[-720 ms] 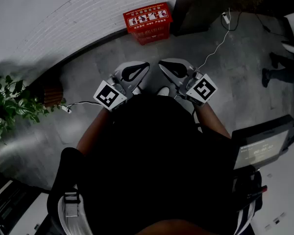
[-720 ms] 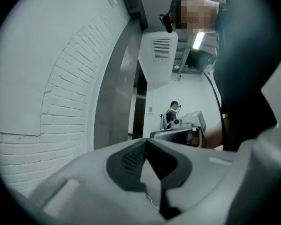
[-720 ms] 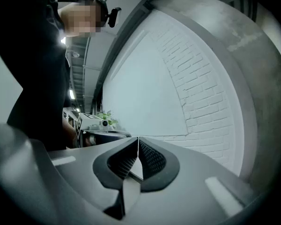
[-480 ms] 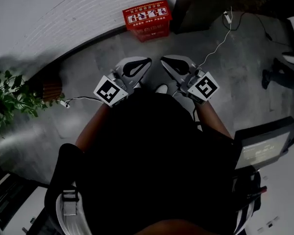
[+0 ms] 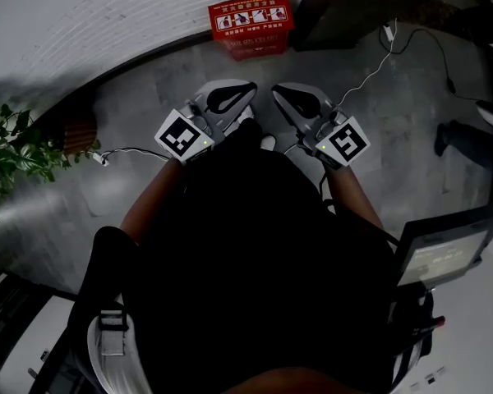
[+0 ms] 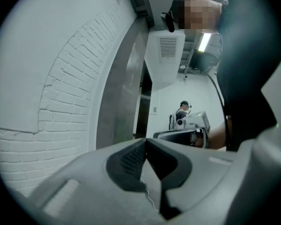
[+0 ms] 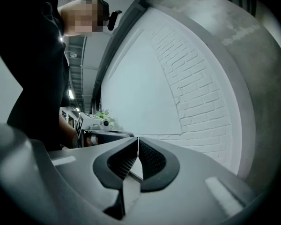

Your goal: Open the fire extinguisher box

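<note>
Head view: red fire extinguisher box ahead, plant leftward

Head view looks down; both gripper views share brick wall

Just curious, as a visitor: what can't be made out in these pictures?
- Red box, head view: lid print too small to read; no latch visible.
- Both gripper views: box out of frame; they look along the brick wall.
- Person's legs, head view: hidden behind the dark torso.
</note>
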Tool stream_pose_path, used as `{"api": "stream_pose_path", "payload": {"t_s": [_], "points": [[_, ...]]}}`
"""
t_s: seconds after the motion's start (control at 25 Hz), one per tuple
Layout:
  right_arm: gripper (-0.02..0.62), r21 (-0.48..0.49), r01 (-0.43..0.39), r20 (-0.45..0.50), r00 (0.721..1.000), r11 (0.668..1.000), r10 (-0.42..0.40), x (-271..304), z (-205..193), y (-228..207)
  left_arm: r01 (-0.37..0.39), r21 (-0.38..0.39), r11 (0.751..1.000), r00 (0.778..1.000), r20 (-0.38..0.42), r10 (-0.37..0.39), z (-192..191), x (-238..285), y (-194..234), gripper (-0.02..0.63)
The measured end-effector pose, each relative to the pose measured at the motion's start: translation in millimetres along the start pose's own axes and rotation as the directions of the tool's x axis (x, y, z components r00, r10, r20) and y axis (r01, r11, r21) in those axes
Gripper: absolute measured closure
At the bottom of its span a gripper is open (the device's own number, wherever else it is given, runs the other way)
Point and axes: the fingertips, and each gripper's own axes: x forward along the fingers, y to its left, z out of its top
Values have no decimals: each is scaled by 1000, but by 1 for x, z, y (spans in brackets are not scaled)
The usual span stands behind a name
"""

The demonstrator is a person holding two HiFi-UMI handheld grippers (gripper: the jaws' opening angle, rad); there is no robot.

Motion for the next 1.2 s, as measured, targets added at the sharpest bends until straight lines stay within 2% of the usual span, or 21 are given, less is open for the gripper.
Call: {"api": "stream_pose_path", "payload": {"t_s": [0.32,0.56,0.72,0.84,1.08,1.2], "points": [[583,-16,1,-46,999,1000,-2,46,6,-46,2,-6,1000,999,43,-2,12,12,61,606],[584,-19,-9,-85,996,1000,8,97,16,-72,7,-40,999,998,67,-4,16,11,112,606],[584,-16,14,-81,997,1000,-15,120,22,-93,15,-52,999,997,77,-11,16,14,142,606],[583,-21,17,-85,996,1000,-18,133,22,-102,8,-49,999,995,104,-3,19,12,160,606],[583,6,-19,-116,993,1000,20,159,20,-134,-36,-98,995,995,88,44,24,23,199,606],[583,6,-41,-113,993,999,42,160,21,-137,-62,-104,993,994,83,71,22,23,198,606]]}}
